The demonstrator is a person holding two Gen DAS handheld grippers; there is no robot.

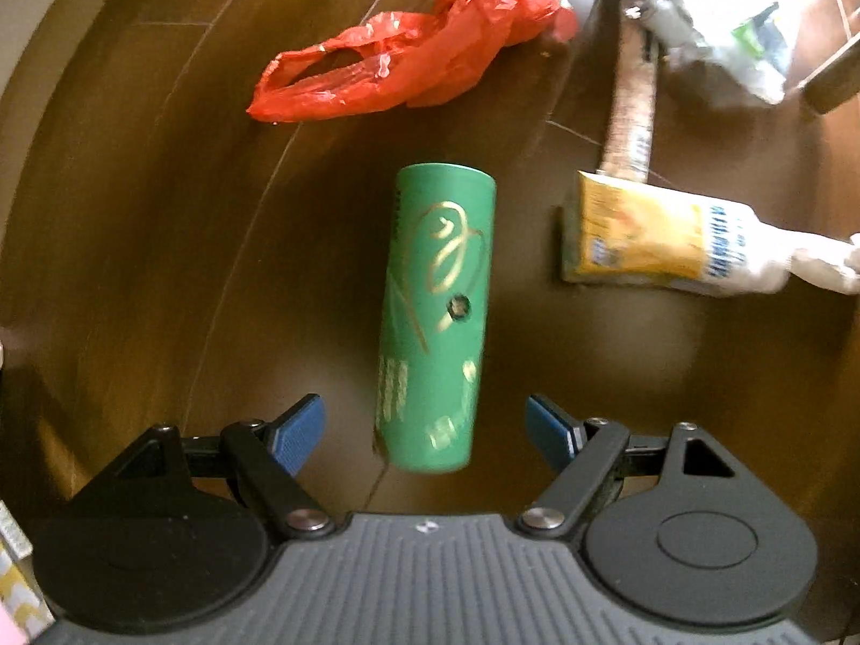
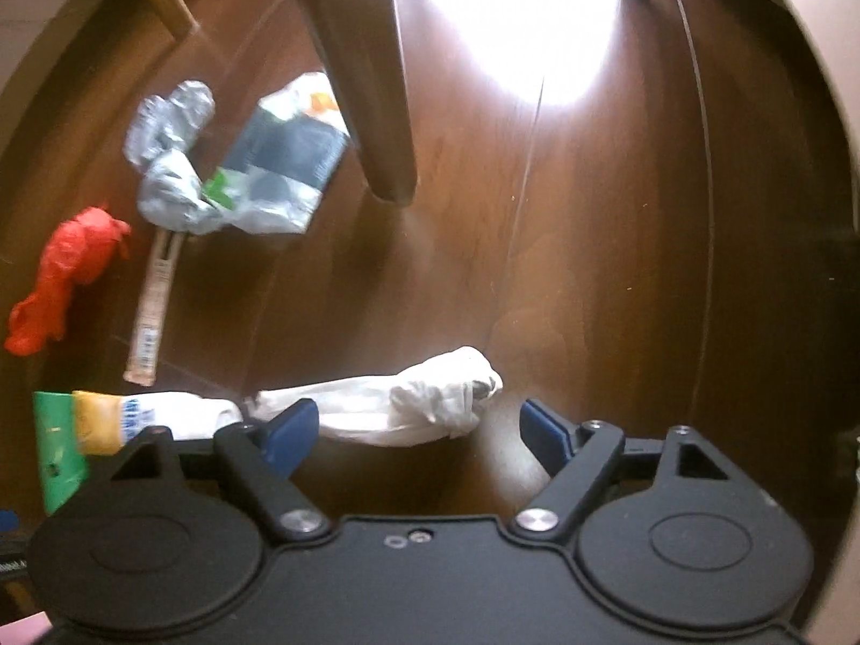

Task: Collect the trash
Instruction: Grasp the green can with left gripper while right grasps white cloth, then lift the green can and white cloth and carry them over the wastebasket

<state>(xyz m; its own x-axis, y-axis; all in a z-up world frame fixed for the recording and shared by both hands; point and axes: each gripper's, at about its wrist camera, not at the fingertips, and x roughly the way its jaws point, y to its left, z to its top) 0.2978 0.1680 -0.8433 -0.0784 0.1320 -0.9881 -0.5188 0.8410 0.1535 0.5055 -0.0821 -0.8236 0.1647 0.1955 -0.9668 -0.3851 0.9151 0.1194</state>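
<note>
Left gripper [image 1: 424, 432] wide, empty, straddling a green can [image 1: 435, 317] lying on the wood floor [image 1: 161, 215]. Right gripper [image 2: 419, 432] wide, empty, over a white wrapper [image 2: 408, 403]. Red bag [image 1: 414, 48] beyond the can.

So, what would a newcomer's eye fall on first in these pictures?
The green can lies on the dark wooden floor, in line with the open left gripper. Beyond it lies a crumpled red plastic bag. A white twisted bag lies before the open right gripper.

Can [image 1: 435, 317] on floor [image 1: 161, 215] — bag [image 1: 408, 70] beyond, packet [image 1: 645, 236] right.
</note>
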